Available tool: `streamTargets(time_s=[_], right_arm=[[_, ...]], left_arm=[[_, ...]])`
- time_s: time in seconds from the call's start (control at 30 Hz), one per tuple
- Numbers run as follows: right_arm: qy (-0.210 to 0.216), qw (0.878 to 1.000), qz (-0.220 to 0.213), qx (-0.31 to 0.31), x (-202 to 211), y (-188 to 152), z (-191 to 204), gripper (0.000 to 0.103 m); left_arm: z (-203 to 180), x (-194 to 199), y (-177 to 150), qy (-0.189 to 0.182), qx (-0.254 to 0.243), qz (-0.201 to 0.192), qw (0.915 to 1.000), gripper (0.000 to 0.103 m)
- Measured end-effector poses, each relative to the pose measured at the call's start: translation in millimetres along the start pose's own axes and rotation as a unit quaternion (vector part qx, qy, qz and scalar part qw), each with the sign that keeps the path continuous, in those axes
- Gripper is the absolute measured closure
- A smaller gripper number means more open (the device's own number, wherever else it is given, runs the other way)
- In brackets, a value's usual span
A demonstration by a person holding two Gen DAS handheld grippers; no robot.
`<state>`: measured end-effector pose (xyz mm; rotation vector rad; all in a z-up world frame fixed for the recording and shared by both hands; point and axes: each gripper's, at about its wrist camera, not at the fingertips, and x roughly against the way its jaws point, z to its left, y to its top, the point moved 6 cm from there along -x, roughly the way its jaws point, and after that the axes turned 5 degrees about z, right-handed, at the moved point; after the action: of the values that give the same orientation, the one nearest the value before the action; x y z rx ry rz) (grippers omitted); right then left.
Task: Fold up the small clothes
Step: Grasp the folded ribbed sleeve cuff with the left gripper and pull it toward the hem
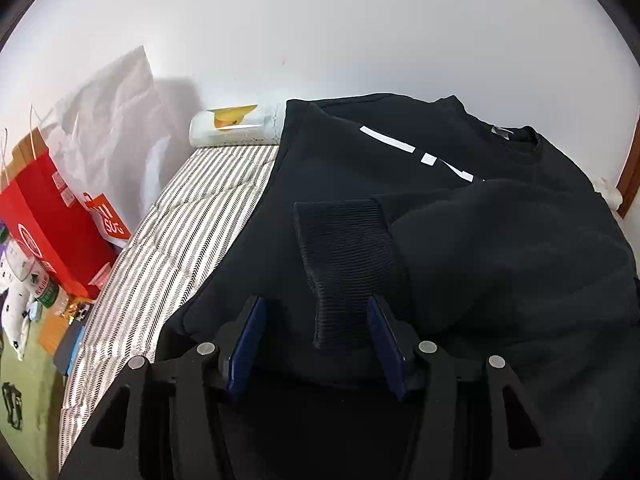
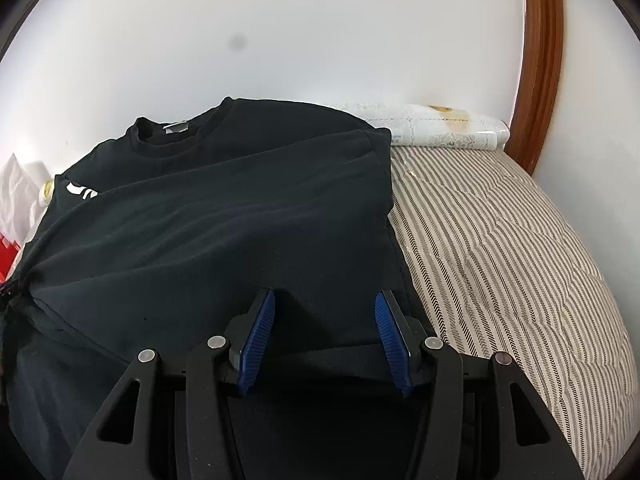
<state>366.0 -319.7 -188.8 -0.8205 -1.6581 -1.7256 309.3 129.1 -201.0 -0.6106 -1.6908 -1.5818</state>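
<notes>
A black sweatshirt (image 1: 360, 176) with white print lies on the striped bed, collar toward the wall; it also shows in the right wrist view (image 2: 224, 216). One sleeve is folded across the body, and its ribbed cuff (image 1: 344, 256) lies between the open blue pads of my left gripper (image 1: 316, 312). The pads stand apart from the cuff. My right gripper (image 2: 325, 308) is open just above the sweatshirt's near right part, close to its right folded edge, with nothing between the pads.
Striped bedding (image 2: 500, 248) extends right; it also shows left of the sweatshirt (image 1: 180, 240). A rolled white item (image 1: 236, 130) lies by the wall. A red bag (image 1: 52, 224) and clutter sit left of the bed. A lace roll (image 2: 432, 128) and wooden headboard (image 2: 540, 64) are at right.
</notes>
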Motion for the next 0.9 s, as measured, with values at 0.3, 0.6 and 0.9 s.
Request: streamTargets(time_s=[0.3, 0.6, 0.9], right_arm=[[0.003, 1.000, 0.003, -0.004, 0.2, 0.9, -1.1, 0.052], [0.004, 1.000, 0.008, -0.003, -1.5, 0.5, -0.7, 0.052], [0.004, 1.000, 0.009, -0.003, -0.9, 0.1, -0.1, 0.051]], left_arm=[[3.6, 1.3, -1.5, -0.013, 0.010, 0.000, 0.9999, 0.051], [4.3, 0.9, -0.7, -0.006, 0.010, 0.003, 0.9999, 0.043], [5.3, 1.2, 0.0, -0.007, 0.012, 0.006, 0.9999, 0.040]])
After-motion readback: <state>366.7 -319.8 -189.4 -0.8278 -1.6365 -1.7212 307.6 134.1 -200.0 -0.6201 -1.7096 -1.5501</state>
